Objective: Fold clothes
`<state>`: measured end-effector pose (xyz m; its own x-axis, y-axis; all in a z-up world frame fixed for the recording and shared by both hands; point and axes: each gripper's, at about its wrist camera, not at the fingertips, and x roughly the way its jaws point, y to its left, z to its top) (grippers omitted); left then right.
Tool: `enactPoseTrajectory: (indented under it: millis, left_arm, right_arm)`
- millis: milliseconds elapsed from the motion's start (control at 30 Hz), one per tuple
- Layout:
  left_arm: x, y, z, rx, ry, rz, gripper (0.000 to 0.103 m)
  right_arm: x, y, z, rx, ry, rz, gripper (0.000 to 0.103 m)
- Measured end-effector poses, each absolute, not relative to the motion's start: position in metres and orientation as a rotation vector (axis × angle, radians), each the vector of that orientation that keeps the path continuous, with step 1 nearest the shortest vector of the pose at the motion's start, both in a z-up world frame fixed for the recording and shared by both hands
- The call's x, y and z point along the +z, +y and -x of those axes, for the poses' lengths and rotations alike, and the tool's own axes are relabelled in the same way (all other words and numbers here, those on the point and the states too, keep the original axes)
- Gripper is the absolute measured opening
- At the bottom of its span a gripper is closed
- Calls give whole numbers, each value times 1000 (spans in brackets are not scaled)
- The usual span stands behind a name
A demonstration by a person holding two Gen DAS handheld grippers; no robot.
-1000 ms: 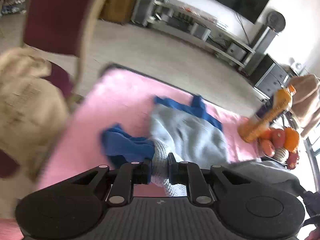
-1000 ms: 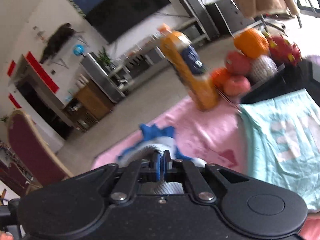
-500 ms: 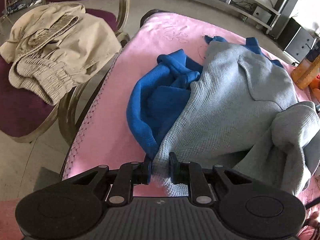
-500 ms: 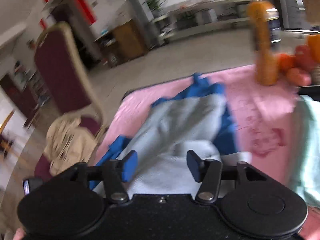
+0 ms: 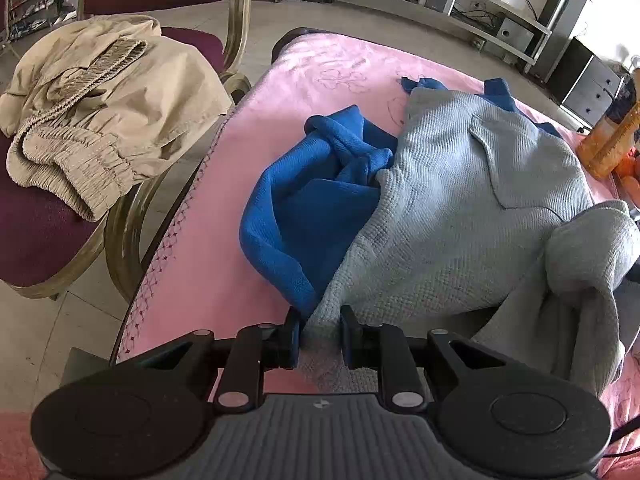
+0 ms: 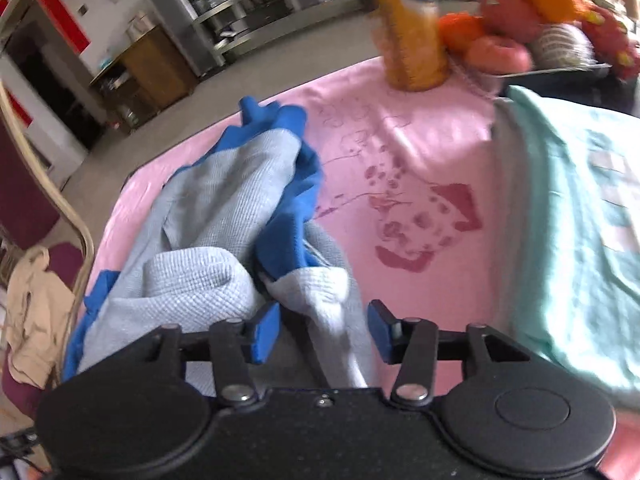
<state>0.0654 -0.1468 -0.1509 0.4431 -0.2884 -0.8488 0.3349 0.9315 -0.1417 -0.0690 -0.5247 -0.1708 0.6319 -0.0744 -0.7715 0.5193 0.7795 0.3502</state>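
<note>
A grey and blue knit sweater (image 5: 460, 208) lies rumpled on the pink tablecloth (image 5: 224, 208). Its blue part (image 5: 312, 208) bunches at the left. My left gripper (image 5: 319, 334) is shut on the sweater's near hem at the table's front edge. In the right wrist view the same sweater (image 6: 224, 200) lies crumpled, a grey cuff (image 6: 320, 292) drooping between the fingers of my right gripper (image 6: 323, 330), which is open and holds nothing.
A maroon chair (image 5: 40, 232) with beige trousers (image 5: 96, 120) stands left of the table. An orange bottle (image 6: 412, 40) and a fruit bowl (image 6: 540, 32) stand at the far edge. A folded mint garment (image 6: 580, 216) lies at the right.
My right gripper has opened and let go of the sweater, which dropped onto the table. My left gripper kept its hold and lowered the hem toward the front edge.
</note>
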Motion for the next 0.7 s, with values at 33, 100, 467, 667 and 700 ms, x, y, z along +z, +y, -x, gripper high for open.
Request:
enactPoseTrajectory:
  millis: [33,100,467,667,700]
  left_arm:
    - [-151,-146,-66,-386,1045,-38,19]
    - [-150,-143,-68,-384,1046,-7,19]
    - [-161,-136,-71,-349,1162,64,43]
    - [-171,-125,-67,-312,1241,123,49]
    - [-170,-122,-65,-306,1257,152,49]
  right_arm:
    - [-175,-523,66,-363,821,-576,47]
    - [-174,-526,75,-407,739,-615,15]
    - [-185,-575,126,-599,617,-941,16]
    - [-183,-570,120,-573,627,-900,20]
    - [-183,-570,119,-571,629,-896,21]
